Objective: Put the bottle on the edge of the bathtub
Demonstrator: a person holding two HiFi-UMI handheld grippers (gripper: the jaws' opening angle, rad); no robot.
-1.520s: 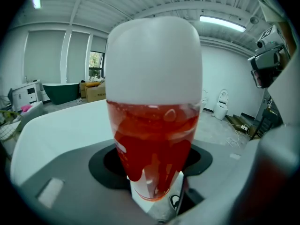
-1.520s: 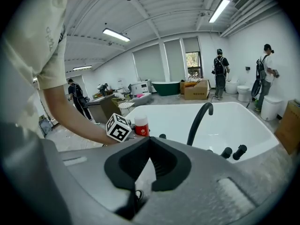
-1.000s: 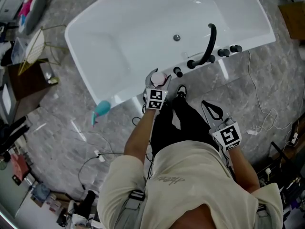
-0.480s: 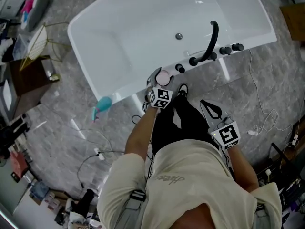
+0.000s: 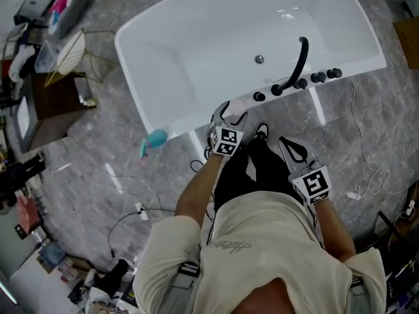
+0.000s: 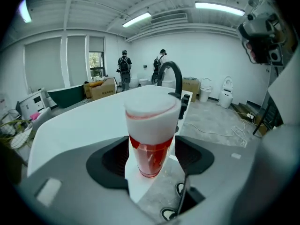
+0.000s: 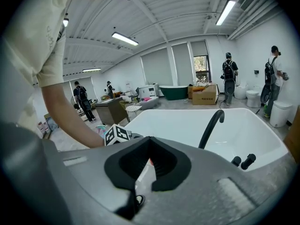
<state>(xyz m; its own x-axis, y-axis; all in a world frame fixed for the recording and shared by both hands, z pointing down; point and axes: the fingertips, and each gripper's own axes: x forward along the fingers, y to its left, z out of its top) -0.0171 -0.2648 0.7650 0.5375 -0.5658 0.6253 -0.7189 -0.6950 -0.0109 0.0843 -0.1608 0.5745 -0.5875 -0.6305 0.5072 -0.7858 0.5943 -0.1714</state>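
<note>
A clear bottle of red liquid with a wide white cap [image 6: 151,135] stands upright on the near rim of the white bathtub [image 5: 173,131]. From above, its cap [image 5: 236,107] shows just left of the black faucet. My left gripper [image 5: 230,112] reaches around it from the floor side. In the left gripper view the jaws [image 6: 152,167] are opening, with a small gap between each black pad and the bottle. My right gripper [image 5: 289,146] hangs lower over the person's dark trousers. Its tips [image 7: 149,142] meet and hold nothing.
A curved black faucet [image 5: 298,61] and several black knobs [image 5: 318,77] sit on the rim right of the bottle. On the floor are a teal object [image 5: 154,140], loose cables [image 5: 366,169], and a dark wooden table [image 5: 55,106] with clutter at left. People stand far behind.
The left jaws have spread away from the bottle, which stays standing on the rim. The head camera has shifted, so the tub sits further right in view. The right gripper has hardly moved.
</note>
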